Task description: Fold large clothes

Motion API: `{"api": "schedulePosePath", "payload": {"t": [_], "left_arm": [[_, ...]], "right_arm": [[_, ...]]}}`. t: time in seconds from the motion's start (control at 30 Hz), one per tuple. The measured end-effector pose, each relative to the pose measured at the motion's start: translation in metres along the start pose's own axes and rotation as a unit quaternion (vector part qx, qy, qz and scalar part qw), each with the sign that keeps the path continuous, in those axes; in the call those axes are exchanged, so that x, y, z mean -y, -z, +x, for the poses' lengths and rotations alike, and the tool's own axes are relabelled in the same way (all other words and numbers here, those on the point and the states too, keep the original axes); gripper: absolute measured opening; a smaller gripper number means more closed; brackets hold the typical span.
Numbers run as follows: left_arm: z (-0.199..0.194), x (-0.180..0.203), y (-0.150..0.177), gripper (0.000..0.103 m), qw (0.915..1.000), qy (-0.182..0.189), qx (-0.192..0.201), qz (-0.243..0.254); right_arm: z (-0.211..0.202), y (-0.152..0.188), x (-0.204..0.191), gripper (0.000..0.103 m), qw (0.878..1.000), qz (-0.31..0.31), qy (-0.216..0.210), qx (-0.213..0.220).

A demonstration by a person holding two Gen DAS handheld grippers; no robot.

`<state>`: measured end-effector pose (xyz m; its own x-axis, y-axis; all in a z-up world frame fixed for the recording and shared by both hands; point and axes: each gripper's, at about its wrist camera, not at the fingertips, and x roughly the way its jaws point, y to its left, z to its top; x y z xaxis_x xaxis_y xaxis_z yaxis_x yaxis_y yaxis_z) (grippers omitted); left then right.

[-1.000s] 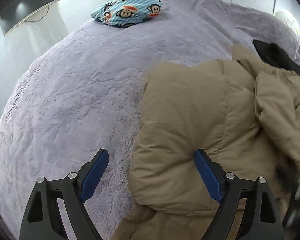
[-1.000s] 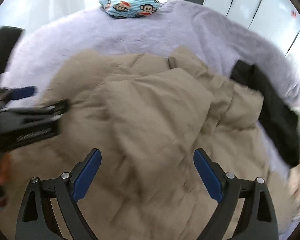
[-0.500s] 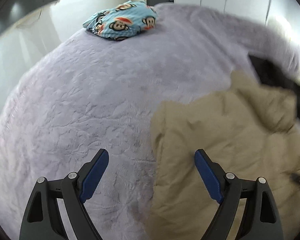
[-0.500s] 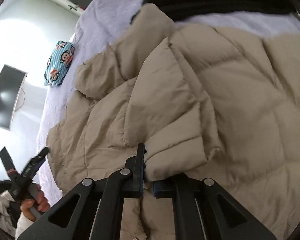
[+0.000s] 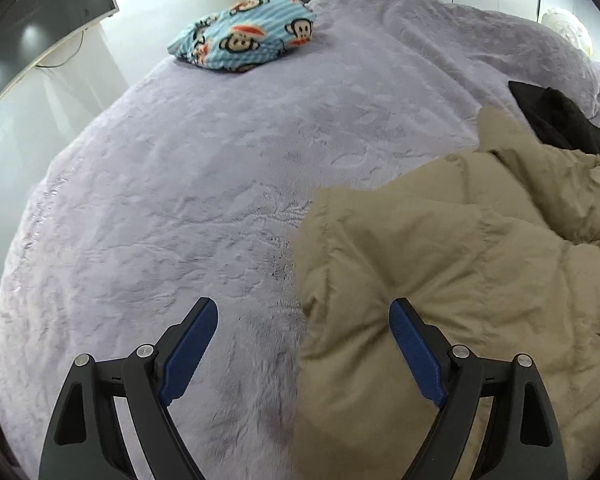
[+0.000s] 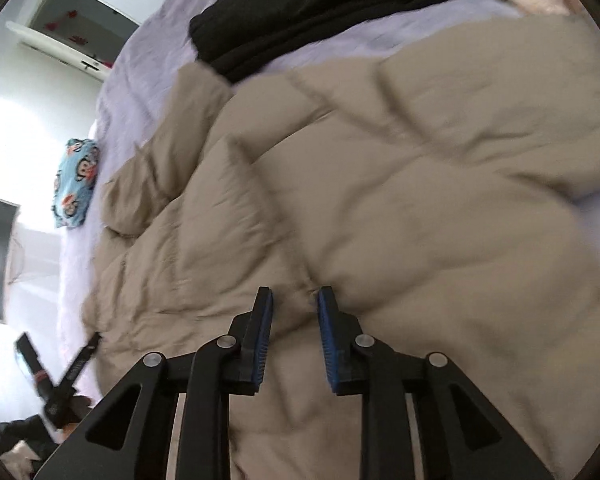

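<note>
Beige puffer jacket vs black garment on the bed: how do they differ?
The beige quilted puffer jacket is thick, puffy and spread over much of the purple bedspread; the black garment is thin, flat and bunched in a smaller heap. The jacket lies under both tools; the black garment lies beyond them. Both lie unfolded on the bedspread.

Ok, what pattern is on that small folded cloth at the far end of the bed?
Blue stripes with cartoon monkey faces; clearest in the left wrist view.

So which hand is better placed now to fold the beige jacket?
Probably left: the left tool stands wide open over the beige jacket edge. The right tool is only opening, over its middle.
</note>
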<state>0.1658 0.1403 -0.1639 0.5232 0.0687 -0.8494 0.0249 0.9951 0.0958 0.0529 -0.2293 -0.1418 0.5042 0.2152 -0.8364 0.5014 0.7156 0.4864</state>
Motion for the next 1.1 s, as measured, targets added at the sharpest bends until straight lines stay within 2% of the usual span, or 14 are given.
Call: {"api": "schedulePosePath", "payload": {"t": [0.17,0.23,0.3,0.37,0.47,0.6,0.77,0.8,0.83,0.9,0.97,1.0,1.1], "left_arm": [[-0.041,0.028,0.014,0.089,0.9994,0.024,-0.001,0.025],[-0.055,0.046,0.023,0.089,0.9985,0.041,-0.007,0.036],[-0.065,0.067,0.032,0.089,0.9969,0.062,-0.018,0.045],[-0.073,0.089,0.042,0.089,0.9946,0.083,-0.027,0.056],[-0.079,0.119,0.048,0.089,0.9929,0.083,-0.018,0.083],[-0.076,0.129,0.035,0.089,0.9955,0.074,0.001,0.06],[-0.056,0.118,0.011,0.089,0.9986,0.032,0.023,0.034],[-0.052,0.116,0.008,0.089,0.9987,0.027,0.025,0.034],[-0.043,0.114,0.007,0.089,0.999,0.016,0.022,0.035],[-0.027,0.111,0.01,0.089,0.9994,0.007,0.007,0.033],[-0.008,0.109,0.019,0.089,0.9994,0.003,-0.015,0.03],[-0.002,0.109,0.022,0.089,0.9993,0.005,-0.019,0.031],[0.005,0.111,0.03,0.089,0.999,0.004,-0.011,0.043]], "right_arm": [[-0.019,0.002,0.024,0.03,1.0,-0.004,-0.014,-0.013],[-0.03,0.008,0.036,0.05,1.0,0.001,-0.02,-0.014],[-0.042,0.014,0.049,0.057,0.999,0.008,-0.029,-0.014],[-0.055,0.02,0.064,0.057,0.999,0.013,-0.034,-0.016],[-0.063,0.021,0.073,0.057,0.999,0.017,-0.041,-0.018],[-0.058,-0.001,0.045,0.057,0.996,-0.032,-0.082,-0.001],[-0.013,-0.049,-0.008,0.054,0.992,-0.092,-0.089,-0.009],[-0.002,-0.056,-0.018,0.05,0.991,-0.109,-0.08,-0.011],[0.009,-0.061,-0.026,0.032,0.99,-0.123,-0.067,-0.014],[0.032,-0.063,-0.031,0.006,0.99,-0.133,-0.037,-0.033],[0.05,-0.057,-0.026,0.006,0.99,-0.132,-0.013,-0.05],[0.057,-0.053,-0.022,0.002,0.99,-0.133,-0.003,-0.053],[0.062,-0.047,-0.016,0.0,0.989,-0.142,-0.009,-0.046]]}}
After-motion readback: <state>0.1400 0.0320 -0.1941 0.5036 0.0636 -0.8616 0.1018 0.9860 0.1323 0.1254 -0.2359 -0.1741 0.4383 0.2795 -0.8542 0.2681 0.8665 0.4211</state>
